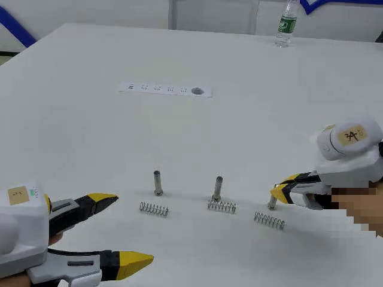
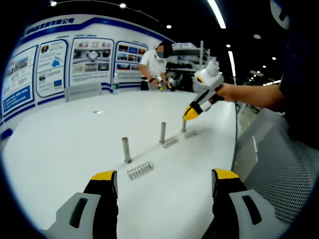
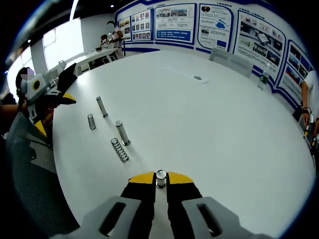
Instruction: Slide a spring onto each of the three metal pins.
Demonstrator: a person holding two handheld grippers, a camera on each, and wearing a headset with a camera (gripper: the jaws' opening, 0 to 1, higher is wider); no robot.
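Left gripper (image 1: 131, 228) hovering spread | right gripper (image 1: 280, 192) pinching upright end pin (image 3: 160, 174) | I am noting spring (image 1: 269, 220) lying flat just beside that pin, nearer me.

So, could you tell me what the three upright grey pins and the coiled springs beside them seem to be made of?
The upright grey pins look like smooth turned metal, probably steel: a satin silver sheen. The coiled springs look like thin bright steel wire, glinting; plating cannot be told.
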